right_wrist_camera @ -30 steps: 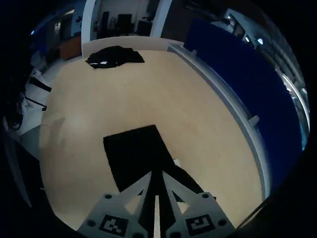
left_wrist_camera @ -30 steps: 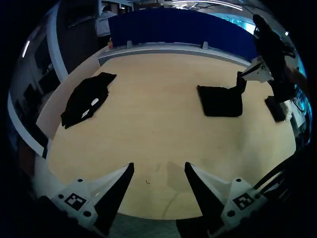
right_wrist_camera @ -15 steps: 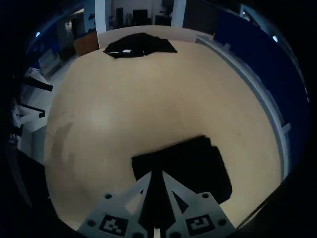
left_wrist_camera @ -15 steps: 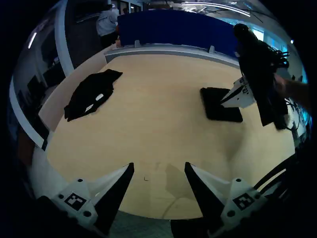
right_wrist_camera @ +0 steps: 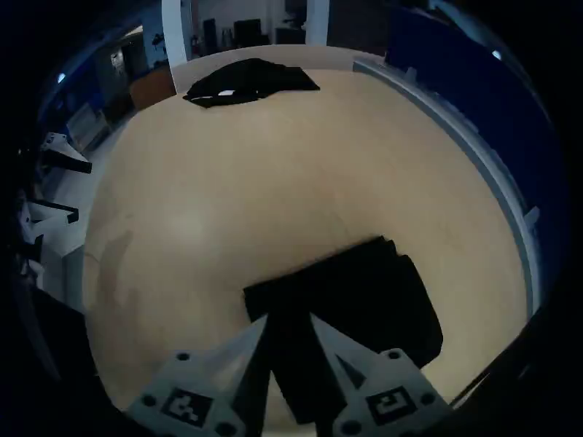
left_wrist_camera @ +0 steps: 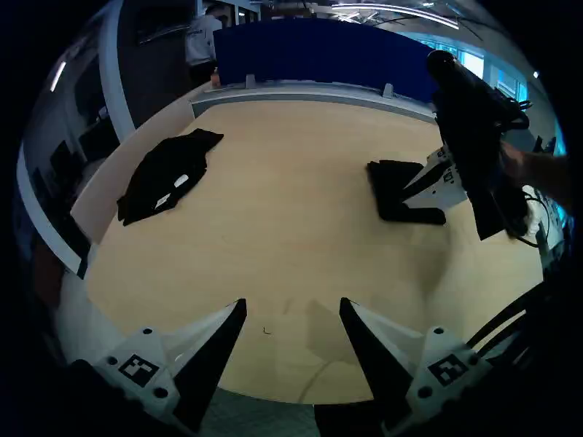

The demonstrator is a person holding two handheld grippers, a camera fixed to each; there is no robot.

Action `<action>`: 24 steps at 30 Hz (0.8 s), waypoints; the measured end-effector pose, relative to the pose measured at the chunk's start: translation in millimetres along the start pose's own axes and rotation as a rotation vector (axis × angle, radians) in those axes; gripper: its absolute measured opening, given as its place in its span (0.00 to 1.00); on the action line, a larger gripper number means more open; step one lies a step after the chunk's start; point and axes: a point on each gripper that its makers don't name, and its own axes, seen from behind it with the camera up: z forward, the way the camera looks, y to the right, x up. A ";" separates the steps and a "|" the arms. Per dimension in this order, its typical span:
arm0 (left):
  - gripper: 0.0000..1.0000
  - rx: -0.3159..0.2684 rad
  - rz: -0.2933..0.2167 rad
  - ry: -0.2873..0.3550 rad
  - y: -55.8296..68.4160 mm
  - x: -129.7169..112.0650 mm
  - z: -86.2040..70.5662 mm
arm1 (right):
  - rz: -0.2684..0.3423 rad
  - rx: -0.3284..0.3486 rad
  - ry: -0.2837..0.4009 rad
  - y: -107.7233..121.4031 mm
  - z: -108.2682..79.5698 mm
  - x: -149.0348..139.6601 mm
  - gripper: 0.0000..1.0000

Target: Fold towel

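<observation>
A folded black towel (left_wrist_camera: pixel 388 180) (right_wrist_camera: pixel 364 288) lies flat on the light wooden table (left_wrist_camera: pixel 291 211). My right gripper (right_wrist_camera: pixel 289 322) sits low over the towel's near edge. Its fingers stand apart, with dark cloth showing between them. From the left gripper view, the right gripper (left_wrist_camera: pixel 403 202) is at the towel's right side, held by a hand (left_wrist_camera: pixel 532 171). My left gripper (left_wrist_camera: pixel 291 306) hovers open over bare table near the front edge, holding nothing. It appears in the right gripper view as the left gripper (right_wrist_camera: pixel 62 180), far left.
A loose heap of black cloth (left_wrist_camera: pixel 167 175) (right_wrist_camera: pixel 248 76) lies near the table's far left rim. A blue partition (left_wrist_camera: pixel 328 47) runs behind the table. A person in a white top (left_wrist_camera: pixel 202 33) stands beyond it.
The right gripper's fingers, pressed together earlier, have parted over the towel. The towel was swung round and laid flat. The left gripper stayed where it was.
</observation>
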 end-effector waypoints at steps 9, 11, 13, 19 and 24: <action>0.94 -0.003 -0.005 0.000 3.1 -1.0 -2.4 | 0.000 -0.006 0.015 1.7 -10.0 -1.0 0.70; 0.94 -0.003 -0.004 0.000 4.1 -1.2 -3.1 | 0.002 -0.006 0.014 1.5 -11.6 -2.3 0.70; 0.94 -0.004 -0.002 0.000 4.9 -1.1 -3.1 | 0.007 -0.008 0.015 1.8 -13.4 -4.6 0.70; 0.94 -0.004 0.003 0.001 5.6 0.0 -2.9 | 0.034 -0.025 0.019 4.2 -22.8 -16.2 0.70; 0.94 -0.004 0.003 0.001 4.4 0.8 -3.1 | 0.067 -0.047 0.012 9.2 -34.2 -33.4 0.70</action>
